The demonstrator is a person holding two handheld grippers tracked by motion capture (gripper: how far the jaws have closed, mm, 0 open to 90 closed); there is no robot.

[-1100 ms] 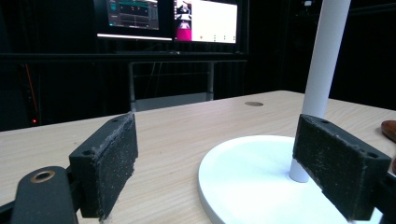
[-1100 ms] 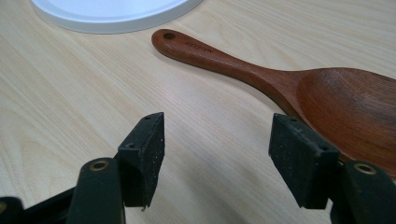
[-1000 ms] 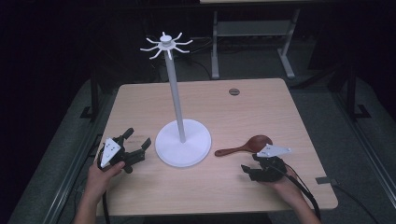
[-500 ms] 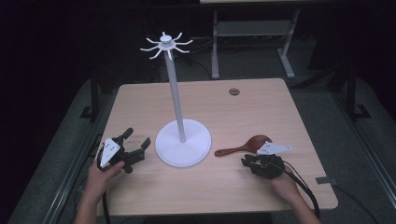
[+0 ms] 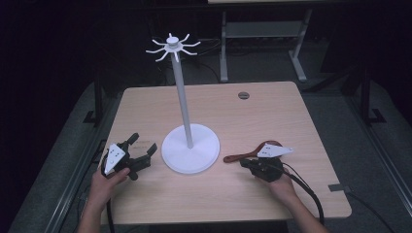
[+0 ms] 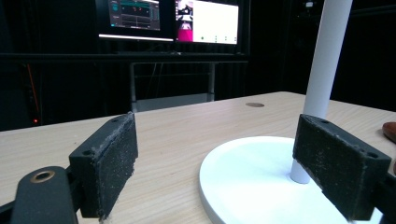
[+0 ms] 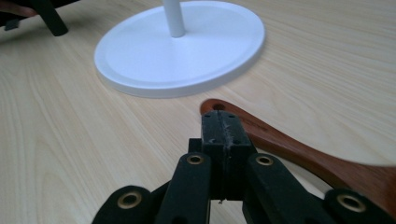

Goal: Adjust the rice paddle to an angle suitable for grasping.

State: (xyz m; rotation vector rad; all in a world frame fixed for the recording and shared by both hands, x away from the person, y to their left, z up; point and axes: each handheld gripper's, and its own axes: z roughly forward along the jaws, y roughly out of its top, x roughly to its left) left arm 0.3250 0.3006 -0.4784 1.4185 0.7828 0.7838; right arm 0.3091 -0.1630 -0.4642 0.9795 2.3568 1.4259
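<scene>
A brown wooden spoon (image 5: 243, 156) lies on the table right of the white hook stand (image 5: 190, 148), its handle end pointing at the stand's base. My right gripper (image 5: 251, 164) sits low over that handle. In the right gripper view its jaws (image 7: 225, 128) have just been closing and now stand shut, pad against pad with nothing visible between them. The spoon's handle (image 7: 299, 149) runs out from behind the tips to the right. My left gripper (image 5: 143, 144) rests left of the base, open and empty, its pads (image 6: 109, 163) wide apart and facing the stand (image 6: 252, 172).
The stand's tall white pole (image 5: 182, 97) ends in a ring of hooks (image 5: 172, 46), all bare. A round cable hole (image 5: 243, 95) sits at the table's far edge. Beyond the table are a metal frame (image 5: 262, 34) and lit monitors (image 6: 168, 21). The floor around is dark.
My right gripper has slid a little to the left along the spoon's handle and its jaws have closed. The left gripper, the stand and the spoon have stayed where they were.
</scene>
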